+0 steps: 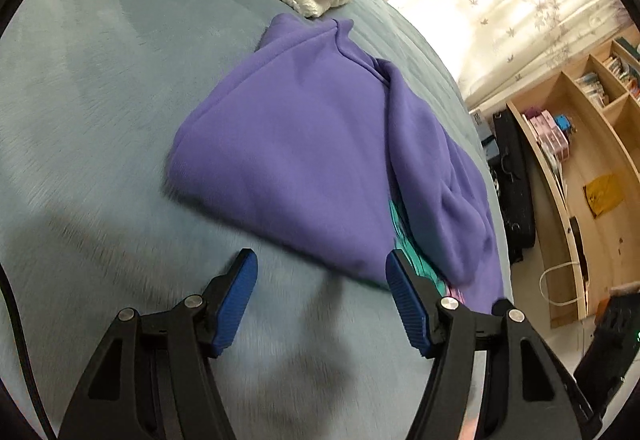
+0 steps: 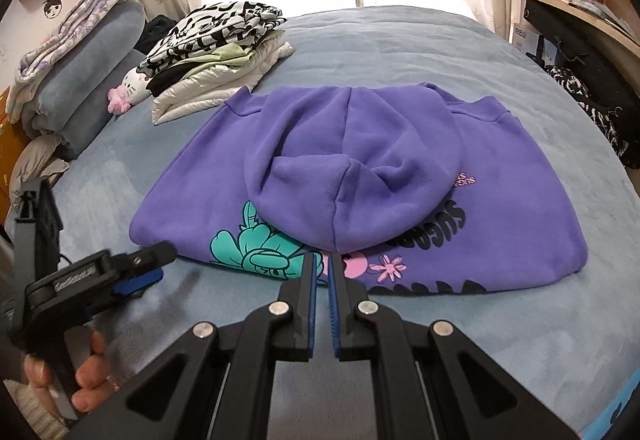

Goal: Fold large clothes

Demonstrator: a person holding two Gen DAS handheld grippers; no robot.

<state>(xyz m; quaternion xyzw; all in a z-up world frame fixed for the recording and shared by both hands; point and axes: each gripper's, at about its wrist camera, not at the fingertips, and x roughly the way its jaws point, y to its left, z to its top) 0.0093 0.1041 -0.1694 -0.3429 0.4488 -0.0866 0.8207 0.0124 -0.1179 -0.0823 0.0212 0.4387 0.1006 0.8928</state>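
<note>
Folded clothes stack (image 2: 212,52) lies beyond purple hoodie (image 2: 360,176).

A blue-grey plush bed (image 2: 460,52) is carrying a folded purple hoodie (image 2: 360,160), a stack of folded clothes (image 2: 212,52) beside it, and rolled bedding (image 2: 80,52).

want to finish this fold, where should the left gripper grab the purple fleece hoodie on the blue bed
Probably the purple fleece hoodie at its near left bottom corner, where the folded edge lies thick and flat on the blue bedspread. Bring the open left gripper in low from the left so one finger slides under. The shut right gripper sits at the front edge.
</note>
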